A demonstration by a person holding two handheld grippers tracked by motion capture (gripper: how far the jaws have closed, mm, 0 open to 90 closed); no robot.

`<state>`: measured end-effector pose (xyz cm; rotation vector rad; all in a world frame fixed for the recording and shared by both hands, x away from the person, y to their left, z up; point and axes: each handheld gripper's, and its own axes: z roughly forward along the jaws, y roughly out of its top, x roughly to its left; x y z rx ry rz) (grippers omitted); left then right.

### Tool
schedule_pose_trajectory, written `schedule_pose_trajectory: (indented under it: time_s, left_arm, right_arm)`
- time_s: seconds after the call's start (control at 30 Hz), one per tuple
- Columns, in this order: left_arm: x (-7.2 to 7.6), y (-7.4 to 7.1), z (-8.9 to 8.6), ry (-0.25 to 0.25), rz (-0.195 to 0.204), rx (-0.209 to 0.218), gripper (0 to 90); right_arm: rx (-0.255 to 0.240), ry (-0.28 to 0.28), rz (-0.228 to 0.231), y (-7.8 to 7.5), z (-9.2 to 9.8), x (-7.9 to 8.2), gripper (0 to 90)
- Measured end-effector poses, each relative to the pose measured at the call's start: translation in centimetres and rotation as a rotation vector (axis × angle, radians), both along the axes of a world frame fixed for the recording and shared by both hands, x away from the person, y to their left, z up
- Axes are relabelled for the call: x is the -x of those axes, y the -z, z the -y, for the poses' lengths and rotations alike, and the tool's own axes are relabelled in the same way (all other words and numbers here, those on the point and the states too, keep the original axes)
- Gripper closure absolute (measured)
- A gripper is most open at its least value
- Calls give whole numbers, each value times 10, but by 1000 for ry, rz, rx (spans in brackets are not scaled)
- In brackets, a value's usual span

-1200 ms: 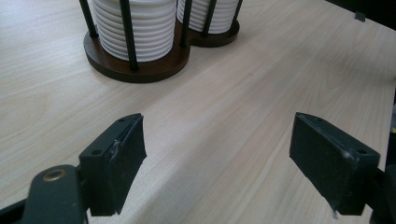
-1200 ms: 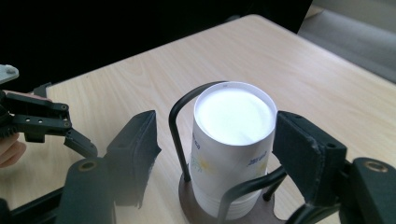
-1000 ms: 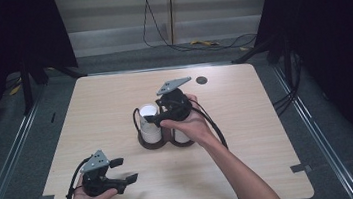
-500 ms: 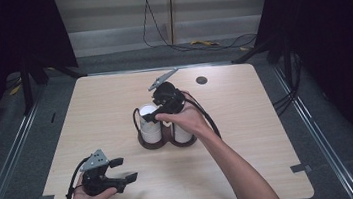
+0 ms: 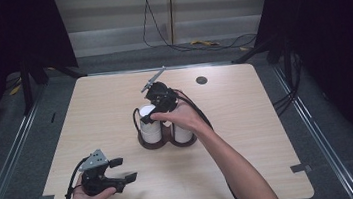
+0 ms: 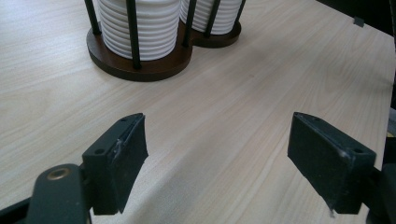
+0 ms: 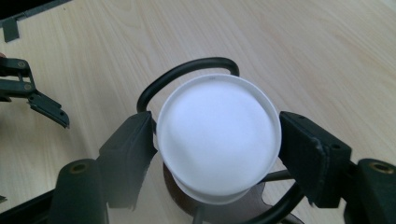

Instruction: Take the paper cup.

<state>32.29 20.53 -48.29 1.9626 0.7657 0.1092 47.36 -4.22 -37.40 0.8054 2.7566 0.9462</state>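
A dark wooden holder point(image 5: 167, 142) with black wire posts carries two stacks of white ribbed discs, the left stack point(image 5: 150, 127) and the right stack point(image 5: 182, 133). My right gripper point(image 5: 149, 113) points down over the left stack. In the right gripper view its jaws have just been closing, and both pads touch the rim of the top white disc point(image 7: 217, 135), which sits slightly off the one beneath. My left gripper point(image 5: 123, 169) rests near the table's front left, jaws wide open point(image 6: 217, 154) with bare table between them, facing the holder base point(image 6: 140, 70).
The pale wooden table point(image 5: 269, 134) has a round black grommet point(image 5: 201, 80) at the back right. Cables trail from both grippers. Dark floor and metal rails surround the table. The left gripper point(image 7: 32, 100) shows far off in the right gripper view.
My right gripper has shifted a little left and away over the left stack, and its top plate has tilted. The left gripper has stayed where it was.
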Motion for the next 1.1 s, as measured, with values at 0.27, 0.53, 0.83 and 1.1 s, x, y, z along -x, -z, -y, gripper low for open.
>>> schedule_pose_trajectory:
  time_s: [0.27,0.53,0.83,1.1]
  left_arm:
    - [0,0,0,-6,-6,3,197]
    - [0,0,-1,-4,0,-4,197]
    - [0,-1,-1,-12,14,-18,197]
    - [0,-1,0,-7,7,-19,197]
  right_arm:
    - [51,-12,-26,-1,-6,-3,285]
    - [83,-19,-50,4,-12,-9,312]
    - [132,-24,-83,4,-17,-14,314]
    - [144,-29,-98,4,-17,-15,321]
